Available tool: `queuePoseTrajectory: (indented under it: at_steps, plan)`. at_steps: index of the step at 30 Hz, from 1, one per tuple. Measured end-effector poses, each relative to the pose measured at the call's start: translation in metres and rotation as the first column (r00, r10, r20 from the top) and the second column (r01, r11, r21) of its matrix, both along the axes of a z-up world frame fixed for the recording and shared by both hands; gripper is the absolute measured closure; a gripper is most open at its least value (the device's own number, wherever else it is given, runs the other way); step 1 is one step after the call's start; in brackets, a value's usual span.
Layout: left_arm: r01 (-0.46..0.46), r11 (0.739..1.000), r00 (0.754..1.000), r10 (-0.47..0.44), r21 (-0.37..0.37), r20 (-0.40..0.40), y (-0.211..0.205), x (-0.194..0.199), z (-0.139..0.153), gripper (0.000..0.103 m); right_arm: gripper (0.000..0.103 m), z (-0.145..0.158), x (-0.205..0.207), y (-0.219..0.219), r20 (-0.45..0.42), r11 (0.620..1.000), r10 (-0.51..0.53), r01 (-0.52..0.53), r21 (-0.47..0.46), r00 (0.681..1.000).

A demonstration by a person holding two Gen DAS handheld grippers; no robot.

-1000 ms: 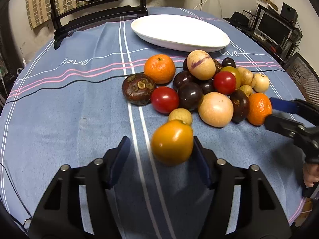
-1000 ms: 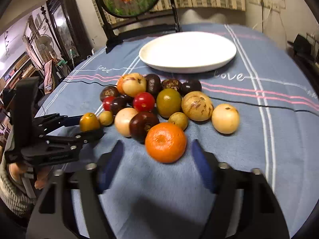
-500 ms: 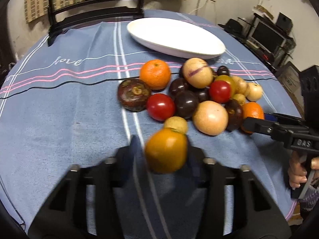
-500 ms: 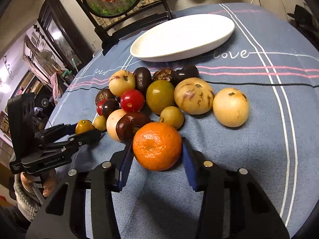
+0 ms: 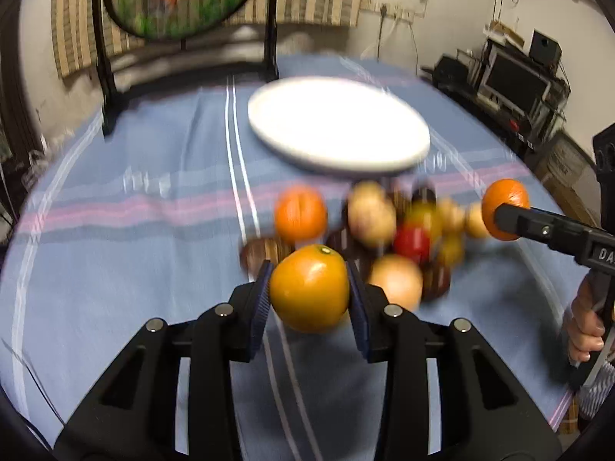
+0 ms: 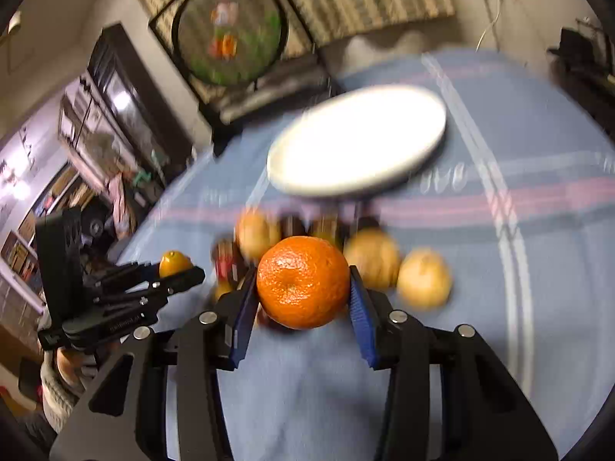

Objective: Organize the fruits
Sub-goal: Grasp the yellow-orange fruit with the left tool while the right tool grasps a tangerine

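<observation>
- Above the near part of the worktop (image 5: 115, 269), clear of the blue striped cloth: left hand-held gripper (image 5: 309, 296), pads clamped on a yellow-orange fruit (image 5: 309, 288).
- Right hand-held gripper (image 6: 303, 292): jaws narrow, gripping a mandarin (image 6: 303, 280), likewise lifted off the cloth.
- Loose fruit pile (image 5: 384, 230): middle of the worktop, blurred; one orange, red, dark and pale pieces.
- White plate (image 5: 338, 123): beyond the pile, toward the far edge.
- Person's hand (image 5: 584, 326): on the right gripper's handle.
</observation>
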State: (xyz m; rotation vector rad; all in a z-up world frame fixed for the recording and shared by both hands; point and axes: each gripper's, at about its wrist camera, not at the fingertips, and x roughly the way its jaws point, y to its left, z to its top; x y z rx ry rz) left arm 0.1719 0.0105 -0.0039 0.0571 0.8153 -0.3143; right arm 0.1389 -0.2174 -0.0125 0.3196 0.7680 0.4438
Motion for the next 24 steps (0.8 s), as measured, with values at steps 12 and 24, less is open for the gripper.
queuePoseTrajectory:
  at_steps: [12, 24]
  plan:
    - [-0.081, 0.997, 0.994, 0.08, -0.008, -0.08, -0.037, 0.135, -0.012, 0.066, 0.057, -0.006, 0.129, 0.035, 0.042, 0.974, -0.091, 0.098, -0.206, 0.995]
    - [-0.093, 0.996, 0.995, 0.093, -0.009, -0.038, -0.032, 0.139, -0.008, 0.041, 0.031, 0.005, 0.127, 0.028, 0.145, 0.954, -0.128, 0.162, -0.252, 0.981]
